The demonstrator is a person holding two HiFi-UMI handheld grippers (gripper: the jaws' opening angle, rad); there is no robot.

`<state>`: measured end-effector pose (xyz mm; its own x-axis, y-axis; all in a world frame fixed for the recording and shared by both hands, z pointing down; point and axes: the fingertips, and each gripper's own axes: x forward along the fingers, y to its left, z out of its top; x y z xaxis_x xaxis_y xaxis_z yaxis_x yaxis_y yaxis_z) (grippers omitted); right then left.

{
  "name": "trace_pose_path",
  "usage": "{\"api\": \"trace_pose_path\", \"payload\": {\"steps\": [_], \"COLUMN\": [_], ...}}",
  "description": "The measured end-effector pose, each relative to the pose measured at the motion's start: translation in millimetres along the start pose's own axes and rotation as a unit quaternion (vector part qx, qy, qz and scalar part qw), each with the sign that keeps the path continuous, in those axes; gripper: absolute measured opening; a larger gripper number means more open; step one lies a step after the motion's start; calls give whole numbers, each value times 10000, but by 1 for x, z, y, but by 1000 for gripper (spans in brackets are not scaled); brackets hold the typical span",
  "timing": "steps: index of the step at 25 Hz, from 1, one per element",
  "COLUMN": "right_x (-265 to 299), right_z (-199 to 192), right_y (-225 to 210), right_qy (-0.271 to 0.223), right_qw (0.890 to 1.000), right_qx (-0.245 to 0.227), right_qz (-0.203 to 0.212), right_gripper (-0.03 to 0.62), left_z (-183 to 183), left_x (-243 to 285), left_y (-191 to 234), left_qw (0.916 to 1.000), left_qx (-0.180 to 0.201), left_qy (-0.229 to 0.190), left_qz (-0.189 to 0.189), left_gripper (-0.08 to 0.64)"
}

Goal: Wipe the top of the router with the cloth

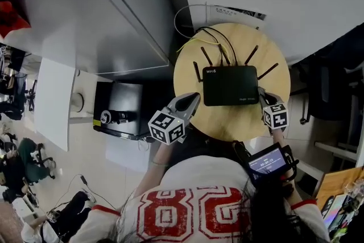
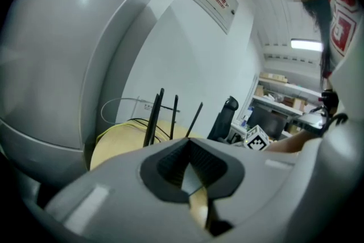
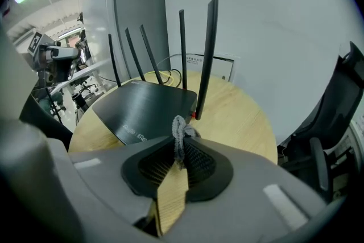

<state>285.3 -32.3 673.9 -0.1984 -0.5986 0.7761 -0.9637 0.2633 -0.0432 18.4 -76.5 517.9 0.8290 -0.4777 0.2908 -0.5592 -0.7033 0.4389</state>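
Roughly centred on the round wooden table (image 1: 227, 122) sits the black router (image 1: 230, 85), antennas up. Left gripper (image 1: 196, 97) at the table's left edge, jaws pressed together, empty. Right gripper (image 1: 263, 94) just beside the router's right side, pinching a grey cloth (image 3: 181, 128).

**Black router, pale wood**

The router (image 1: 230, 85) is matte black and the round worktop (image 1: 227, 125) light wood grain. The cloth (image 3: 180, 129) is grey. The grey left gripper (image 1: 193, 99) and right gripper (image 1: 263, 96) bear black-and-white square markers. A cable (image 1: 198, 38) is yellow.
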Motion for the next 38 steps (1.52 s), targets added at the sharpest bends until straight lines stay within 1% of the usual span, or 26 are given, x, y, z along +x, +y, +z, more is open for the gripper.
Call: {"api": "trace_pose_path", "payload": {"steps": [8,17,21,25,27,33,36,38], "right_x": [-20,-32,-28,-33,-34,-26,-23,-21], "right_z": [-24,-44,-53,-52,-51,-45,-44,-43], "right_y": [14,35,48,34,27,34,43,52], "right_qy": [-52,-34,-11,-102,-128,-25,27,65], "right_qw": [9986,9961,9954,9885,9854,9869,9859,9858], "right_qx": [507,850,938,1411,1573,1487,1546,1575], "right_qz": [-137,-219,-209,-538,-634,-629,-644,-582], "right_gripper": [43,43,43,43,43,43,43,43], "left_z": [0,-1,0,2,2,2,4,6], "left_x": [9,10,5,-1,-5,-20,-24,-26], "left_y": [-14,-15,-12,-7,-2,14,22,25], "left_qw": [9993,9985,9985,9986,9988,9994,9996,9995], "left_qx": [91,129,149,135,123,56,-37,-94], "left_qy": [112,129,101,72,71,27,-34,-82], "left_qz": [-349,-517,-512,-498,-468,-338,-289,-279], "left_gripper": [0,0,0,0,0,0,0,0]}}
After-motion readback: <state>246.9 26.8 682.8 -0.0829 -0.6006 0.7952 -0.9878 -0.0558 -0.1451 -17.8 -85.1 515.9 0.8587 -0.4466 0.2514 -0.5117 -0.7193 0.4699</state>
